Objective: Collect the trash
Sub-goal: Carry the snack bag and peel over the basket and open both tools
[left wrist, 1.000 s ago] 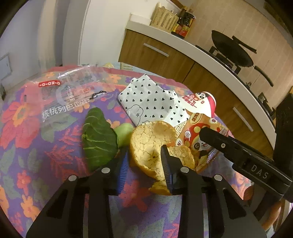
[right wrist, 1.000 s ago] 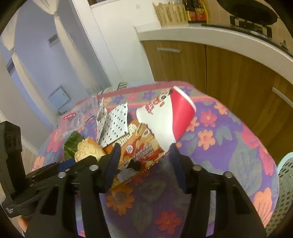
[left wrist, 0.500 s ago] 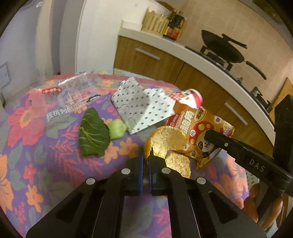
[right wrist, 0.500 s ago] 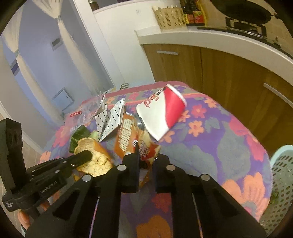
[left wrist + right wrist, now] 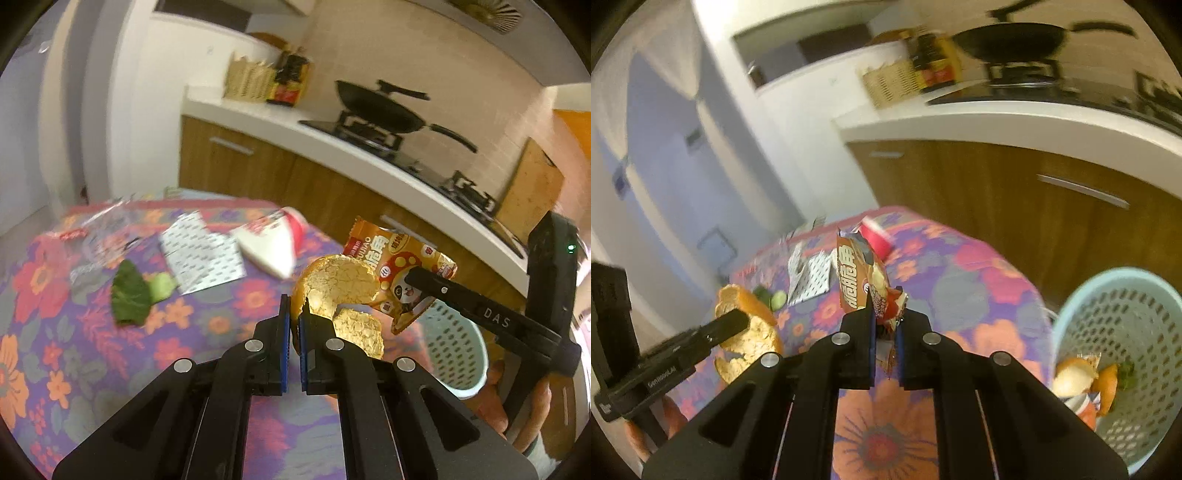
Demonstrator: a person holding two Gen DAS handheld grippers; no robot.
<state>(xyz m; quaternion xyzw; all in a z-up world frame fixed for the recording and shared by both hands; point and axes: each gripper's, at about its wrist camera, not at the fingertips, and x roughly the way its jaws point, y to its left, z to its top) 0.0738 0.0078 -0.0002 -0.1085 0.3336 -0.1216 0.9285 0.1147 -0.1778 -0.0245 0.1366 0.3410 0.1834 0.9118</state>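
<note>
The left hand-held gripper (image 5: 291,317) is clamped on the rim of a curled orange peel (image 5: 332,284); the right hand-held gripper (image 5: 884,325) is clamped on a crinkled orange foil snack bag (image 5: 860,277), both clear of the floral-clothed counter (image 5: 979,280). Carry each over the pale-blue perforated plastic basket (image 5: 1137,314) off the counter's right edge. Release only above its opening, since the light bag may drift.

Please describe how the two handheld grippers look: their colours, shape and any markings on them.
Both are matte black plastic. The left gripper and the right gripper each have two flat angular fingers with triangular cut-outs, round silver pins at the joints, and blue pads on the inner faces. Seen from the side, the right one carries white letters "DAS" and a small green light; the left one has small white lettering. No cables or sleeves show.
</note>
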